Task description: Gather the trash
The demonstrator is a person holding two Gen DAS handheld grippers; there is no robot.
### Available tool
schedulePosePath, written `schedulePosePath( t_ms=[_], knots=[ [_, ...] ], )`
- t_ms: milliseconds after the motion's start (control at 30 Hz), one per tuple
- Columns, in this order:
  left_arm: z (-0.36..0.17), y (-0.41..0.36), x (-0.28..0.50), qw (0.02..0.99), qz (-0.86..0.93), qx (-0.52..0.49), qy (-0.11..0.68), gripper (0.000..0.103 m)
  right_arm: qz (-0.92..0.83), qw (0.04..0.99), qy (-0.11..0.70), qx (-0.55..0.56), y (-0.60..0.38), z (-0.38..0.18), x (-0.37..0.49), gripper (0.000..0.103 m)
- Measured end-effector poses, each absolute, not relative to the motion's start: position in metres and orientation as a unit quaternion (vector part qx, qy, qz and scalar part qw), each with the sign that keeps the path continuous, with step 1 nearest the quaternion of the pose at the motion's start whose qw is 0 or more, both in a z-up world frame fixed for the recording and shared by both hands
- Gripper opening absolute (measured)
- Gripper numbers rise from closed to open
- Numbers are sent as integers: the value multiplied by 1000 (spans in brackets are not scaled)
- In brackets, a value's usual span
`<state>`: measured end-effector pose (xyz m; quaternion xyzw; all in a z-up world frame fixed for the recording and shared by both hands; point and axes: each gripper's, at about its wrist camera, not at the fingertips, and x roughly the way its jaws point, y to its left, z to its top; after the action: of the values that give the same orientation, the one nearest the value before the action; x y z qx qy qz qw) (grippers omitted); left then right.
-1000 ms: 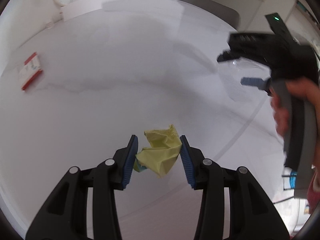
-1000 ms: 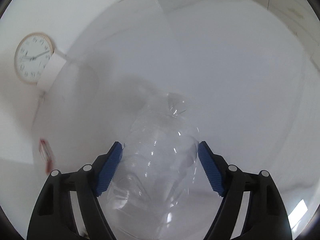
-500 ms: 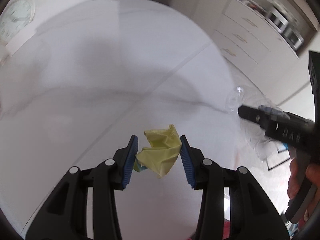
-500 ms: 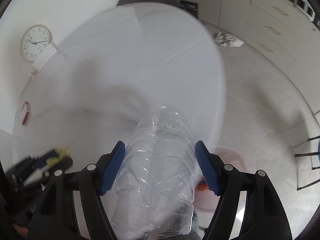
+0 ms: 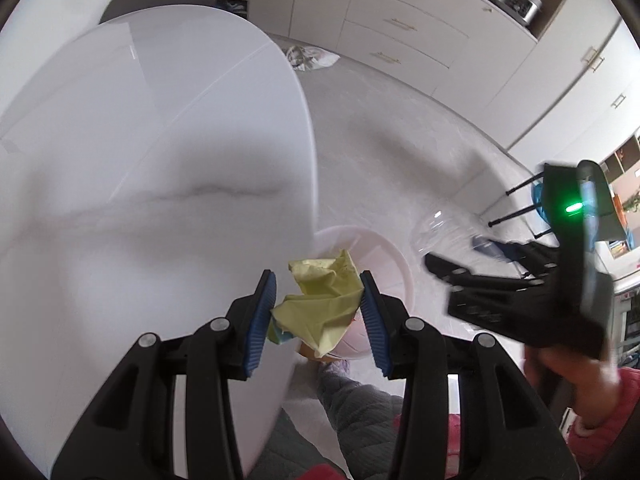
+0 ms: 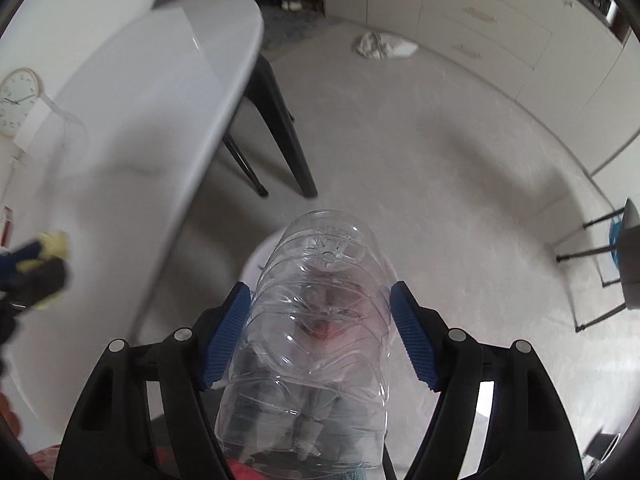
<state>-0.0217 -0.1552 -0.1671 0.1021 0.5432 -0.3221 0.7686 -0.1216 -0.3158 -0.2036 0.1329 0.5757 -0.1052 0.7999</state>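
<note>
My left gripper (image 5: 318, 312) is shut on a crumpled yellow paper (image 5: 320, 304) and holds it at the white table's edge (image 5: 308, 184), above a pale pink bin (image 5: 384, 256) on the floor. My right gripper (image 6: 320, 320) is shut on a clear plastic bottle (image 6: 320, 312), base forward, held over the same bin (image 6: 264, 252), which is mostly hidden behind the bottle. The right gripper also shows blurred in the left wrist view (image 5: 472, 264). The left gripper with the yellow paper shows at the left edge of the right wrist view (image 6: 40, 264).
The white table (image 6: 132, 128) stands on black legs (image 6: 284, 140). A crumpled white cloth (image 6: 382, 46) lies on the floor by the cabinets (image 5: 404, 28). A black stand (image 6: 592, 248) is at the right. A wall clock (image 6: 16, 100) is at the far left.
Both grippers have swung right, off the tabletop, to over the bin on the floor. Each keeps hold of its item.
</note>
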Motion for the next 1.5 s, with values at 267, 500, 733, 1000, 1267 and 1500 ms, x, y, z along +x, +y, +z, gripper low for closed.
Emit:
schedulePosePath(
  t_ms=[267,500,733,1000,1267,1500],
  knots=[
    [-171,-174,-37,764,-310,118,553,42,-74,758,634,137,-326,-270,-113,98],
    [-180,-201,-38,750,-314,128,567,42,-105,763,625,126,-348,-259,-123,100],
    [-202,-234,-39,723,-336,141,587,42,-136,776,606,109,-378,-231,-143,100],
    [-212,-261,-50,704,-356,153,595,86,-146,770,610,115,-395,-237,-157,100],
    [-210,-267,-53,710,-349,180,584,95,-146,770,611,114,-395,-235,-154,100],
    [-173,-228,-38,774,-293,158,538,95,-125,783,600,103,-375,-206,-135,100]
  ],
)
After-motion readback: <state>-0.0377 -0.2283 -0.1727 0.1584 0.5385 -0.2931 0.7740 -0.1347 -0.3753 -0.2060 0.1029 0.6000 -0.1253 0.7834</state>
